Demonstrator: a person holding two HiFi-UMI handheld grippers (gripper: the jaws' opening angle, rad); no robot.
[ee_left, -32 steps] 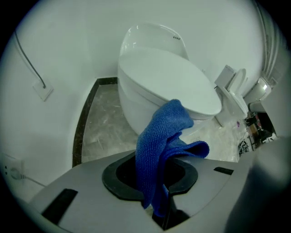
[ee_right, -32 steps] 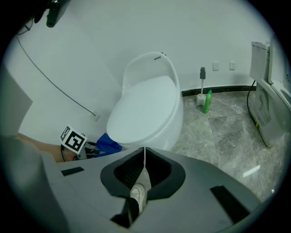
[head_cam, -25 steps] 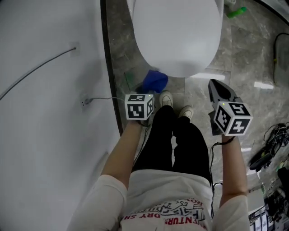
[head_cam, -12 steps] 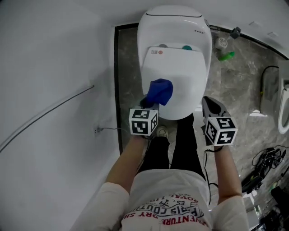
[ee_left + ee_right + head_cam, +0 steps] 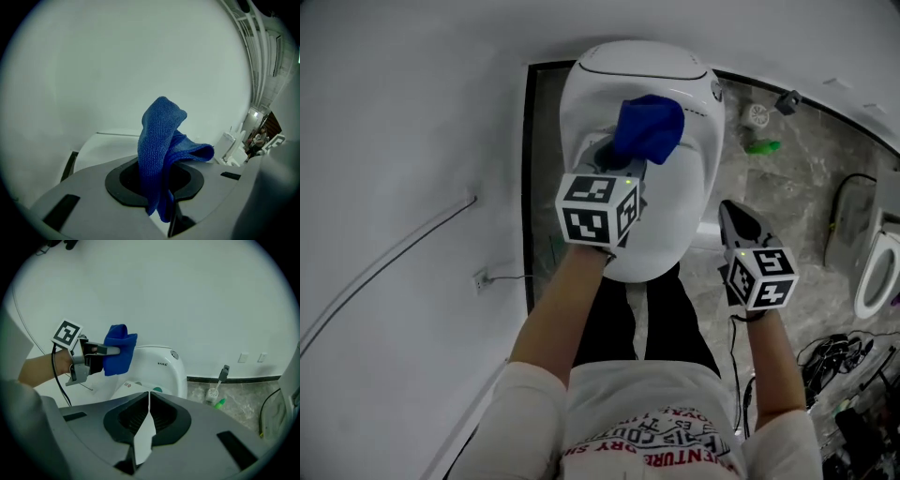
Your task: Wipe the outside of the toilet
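Your left tongs (image 5: 622,157) have risen over the toilet (image 5: 675,220), pinching the cloth (image 5: 649,127); your right tongs (image 5: 734,212) hang pressed together, empty.

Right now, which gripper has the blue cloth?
The left gripper: its jaws pinch the cloth over the toilet. The right gripper is shut, empty.

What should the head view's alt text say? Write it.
From above, the left gripper holds a blue cloth over the back of a white toilet. The right gripper hangs beside it, holding nothing.
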